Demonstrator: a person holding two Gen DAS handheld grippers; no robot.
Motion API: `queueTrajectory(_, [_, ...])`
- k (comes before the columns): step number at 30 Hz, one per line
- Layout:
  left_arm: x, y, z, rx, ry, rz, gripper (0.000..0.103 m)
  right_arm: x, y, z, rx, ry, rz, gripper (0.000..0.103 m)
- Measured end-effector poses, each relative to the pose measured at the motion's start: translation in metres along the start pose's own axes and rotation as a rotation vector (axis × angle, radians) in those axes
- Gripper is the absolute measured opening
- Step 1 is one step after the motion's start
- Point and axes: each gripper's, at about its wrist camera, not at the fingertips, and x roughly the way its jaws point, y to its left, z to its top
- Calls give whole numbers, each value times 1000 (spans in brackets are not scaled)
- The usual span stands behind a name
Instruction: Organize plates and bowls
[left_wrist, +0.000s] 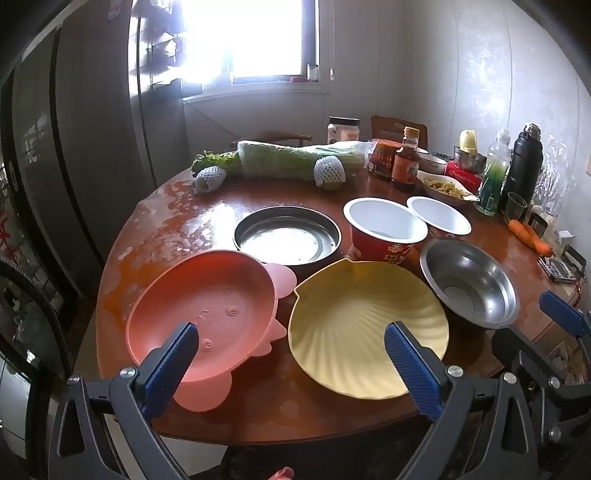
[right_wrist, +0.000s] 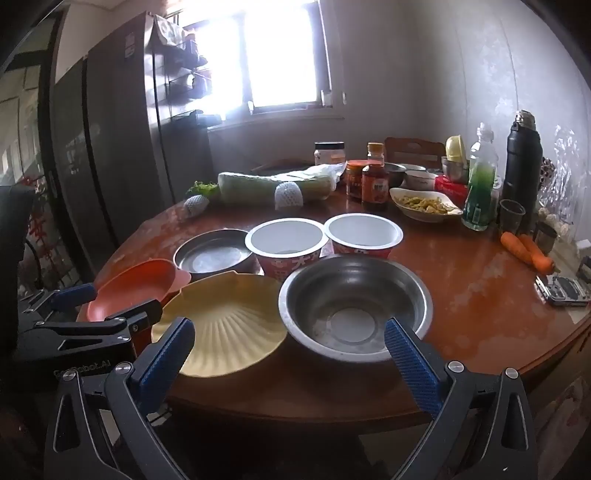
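A round wooden table (left_wrist: 207, 229) is seen carrying all the dishes, grouped toward its near edge. Nearest the front, a yellow shell-shaped plate (left_wrist: 365, 328) lies between a pink plate (left_wrist: 207, 314) on the left and a steel bowl (right_wrist: 354, 306) on the right; behind them a shallow steel dish (left_wrist: 288, 236) and two red paper bowls (left_wrist: 384, 225) are set in a row, the paper bowls touching rim to rim. Nothing is stacked yet, so the sorting is judged to be at its start.

The pink plate and yellow plate lie directly ahead of and below the left tool (left_wrist: 291, 343), which is nearer to them; the steel bowl lies just ahead of the right tool (right_wrist: 290, 339). Both tools are held spread to their widest, above the near edge, with nothing gripped or touched.
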Motion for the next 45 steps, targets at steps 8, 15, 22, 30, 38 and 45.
queueTrajectory(8, [-1,-2,-1,8,4,-6,102,0,0,-1,3,2,2,102])
queueTrajectory(15, [-3,-2,-1,10,3,-7,102,-1,0,-1,0,8,0,102])
queueTrajectory(22, [-4,-4,1,11,4,-8,102,0,0,-1,-1,7,-11,103])
queueTrajectory(30, [-5,-6,2,14,1,-10,102,-2,2,-1,-7,2,-12,103])
queueTrajectory(38, [-6,-6,1,15,0,-12,102,-2,3,-2,-10,1,-13,103])
queueTrajectory(45, [-7,-6,2,15,-2,-13,102,-2,2,-1,6,2,3,102])
